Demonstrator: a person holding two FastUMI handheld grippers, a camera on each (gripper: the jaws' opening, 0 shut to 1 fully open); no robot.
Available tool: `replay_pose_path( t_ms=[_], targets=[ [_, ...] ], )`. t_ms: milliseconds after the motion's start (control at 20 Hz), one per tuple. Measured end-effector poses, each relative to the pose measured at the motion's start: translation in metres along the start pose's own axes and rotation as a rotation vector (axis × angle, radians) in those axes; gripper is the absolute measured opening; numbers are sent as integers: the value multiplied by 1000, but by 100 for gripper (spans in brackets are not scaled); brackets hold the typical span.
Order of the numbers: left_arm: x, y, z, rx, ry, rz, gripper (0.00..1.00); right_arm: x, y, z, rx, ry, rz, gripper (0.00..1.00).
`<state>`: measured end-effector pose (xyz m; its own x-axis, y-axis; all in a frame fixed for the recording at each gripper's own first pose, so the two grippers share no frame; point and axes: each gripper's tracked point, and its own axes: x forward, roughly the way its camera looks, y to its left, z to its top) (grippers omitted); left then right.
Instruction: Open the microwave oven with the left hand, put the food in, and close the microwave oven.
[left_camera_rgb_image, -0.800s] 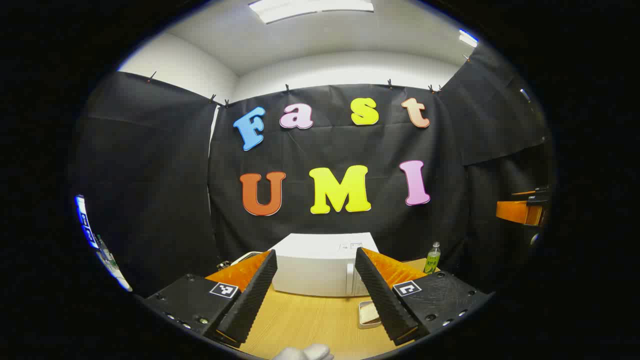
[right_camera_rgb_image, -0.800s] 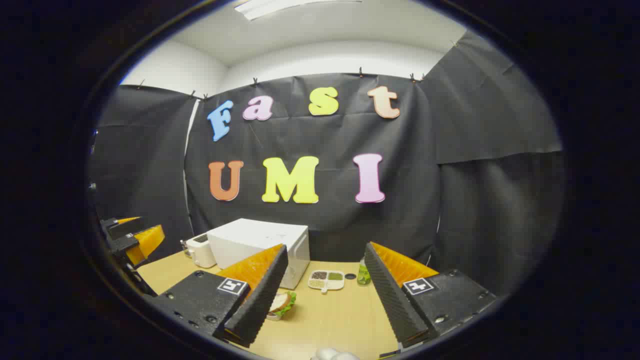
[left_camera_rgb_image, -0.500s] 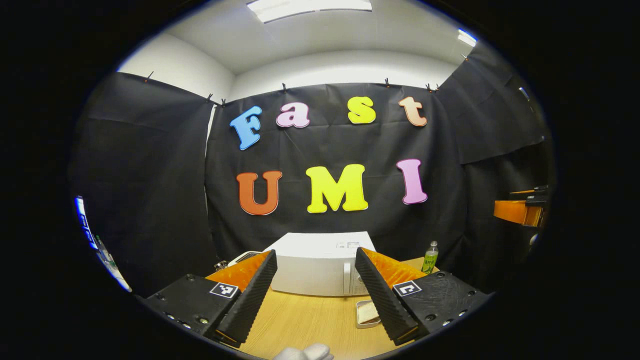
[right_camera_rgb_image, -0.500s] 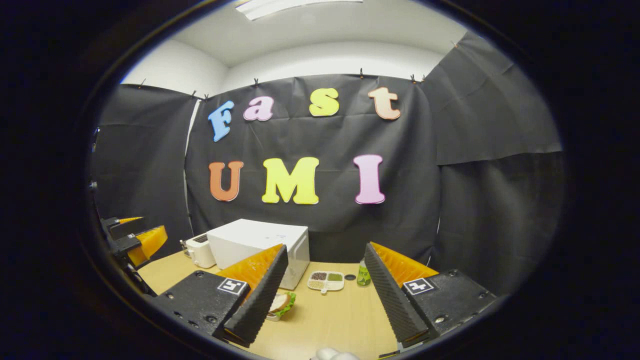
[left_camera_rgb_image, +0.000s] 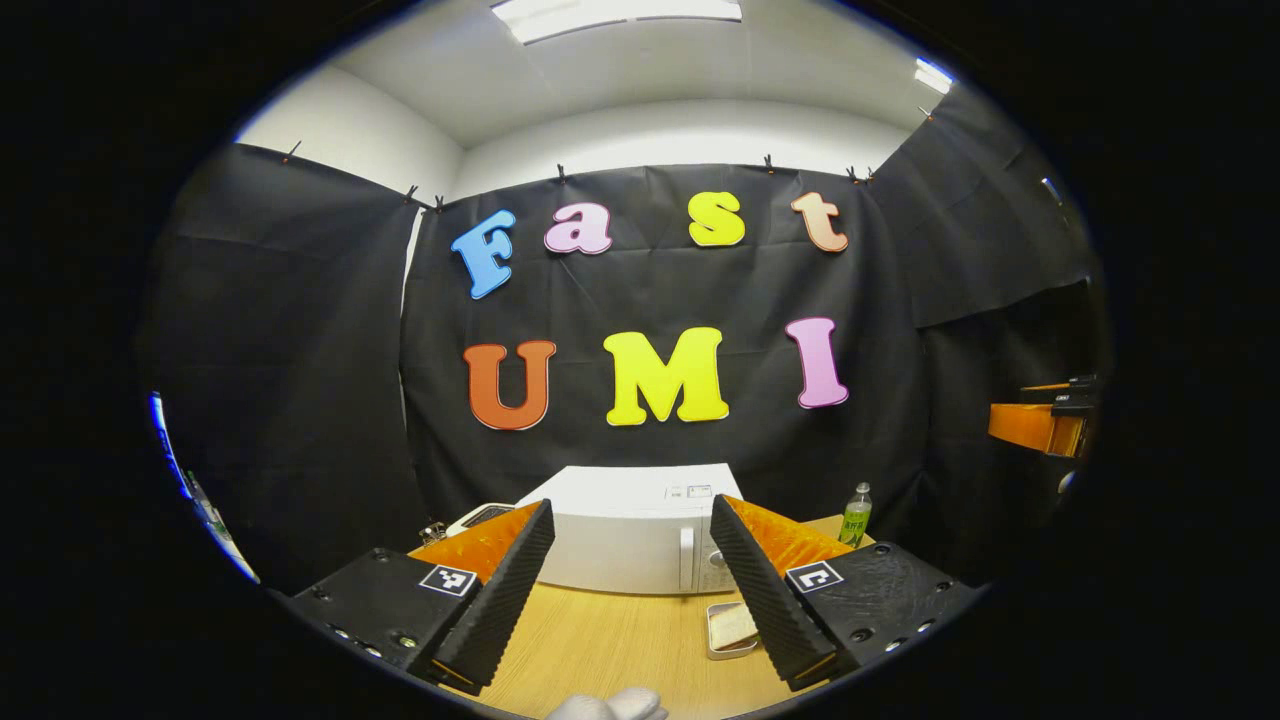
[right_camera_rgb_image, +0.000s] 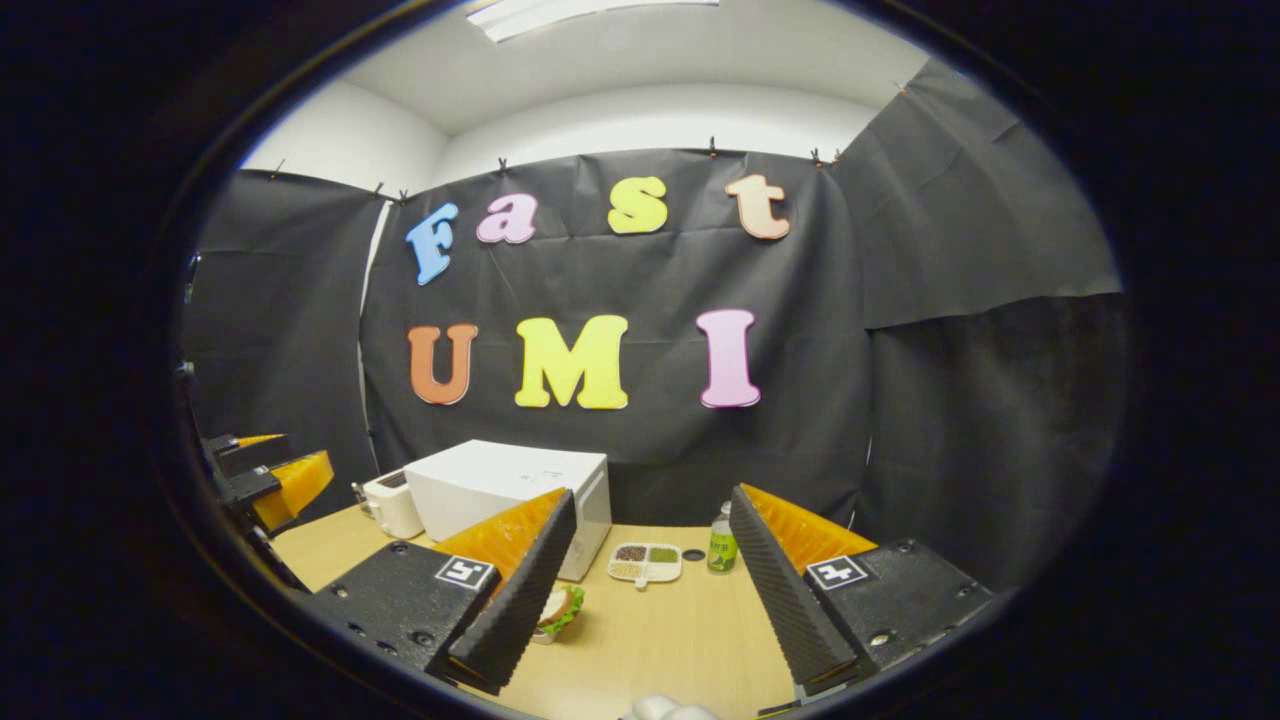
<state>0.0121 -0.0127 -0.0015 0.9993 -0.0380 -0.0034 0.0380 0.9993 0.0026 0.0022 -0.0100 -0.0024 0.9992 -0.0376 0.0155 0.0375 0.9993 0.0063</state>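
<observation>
Two grippers are held wide apart and empty above the near edge of a wooden table (left_camera_rgb_image: 600, 640), neither touching anything. In the left gripper view, the left gripper (left_camera_rgb_image: 630, 590) points almost straight at the white microwave oven (left_camera_rgb_image: 625, 530), which stands shut at the far side of the table against the black cloth wall, its front facing the camera, its long axis running across the view, and its vertical handle (left_camera_rgb_image: 686, 560) near the right end of the door. The left gripper looks the nearer and better lined up for opening, though it must shift a little right to meet that handle. The food, a sandwich on a small dish (right_camera_rgb_image: 558, 610), lies on the table just ahead of the right gripper (right_camera_rgb_image: 650, 590), near its left finger, with the microwave beyond and to the left. A toaster (right_camera_rgb_image: 390, 505), a divided dish (right_camera_rgb_image: 645, 562) and a green bottle (right_camera_rgb_image: 722, 545) flank the oven.
</observation>
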Motion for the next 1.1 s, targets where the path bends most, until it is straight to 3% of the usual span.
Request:
replay_pose_path(
  t_ms=[400, 450, 650, 700, 750, 900, 950, 1000, 1100],
  targets=[
    [16, 1, -15, 19, 21, -6, 96, 8, 1, -5, -5, 11, -4, 92],
    [20, 1, -18, 21, 22, -6, 96, 10, 1, -4, -5, 10, -3, 98],
    [39, -1, -33, 44, 28, -18, 96, 17, 1, -2, -5, 8, -6, 98],
    [45, -3, -37, 59, 24, -25, 96, 19, 1, -4, -1, 12, -8, 92],
    [52, -4, -44, 75, 26, -30, 96, 20, 0, -5, 1, 18, -12, 98],
    [75, -19, -71, 83, 32, -70, 96, 21, -5, 0, 11, 14, -32, 98],
    [84, -26, -81, 76, 38, -86, 96, 22, -8, 0, 8, 15, -43, 92],
    [93, -30, -94, 68, 56, -100, 96, 21, -12, 0, 1, 17, -57, 98],
    [114, -44, -116, 53, 80, -134, 96, 19, -17, -4, -19, 29, -80, 98]
  ],
)
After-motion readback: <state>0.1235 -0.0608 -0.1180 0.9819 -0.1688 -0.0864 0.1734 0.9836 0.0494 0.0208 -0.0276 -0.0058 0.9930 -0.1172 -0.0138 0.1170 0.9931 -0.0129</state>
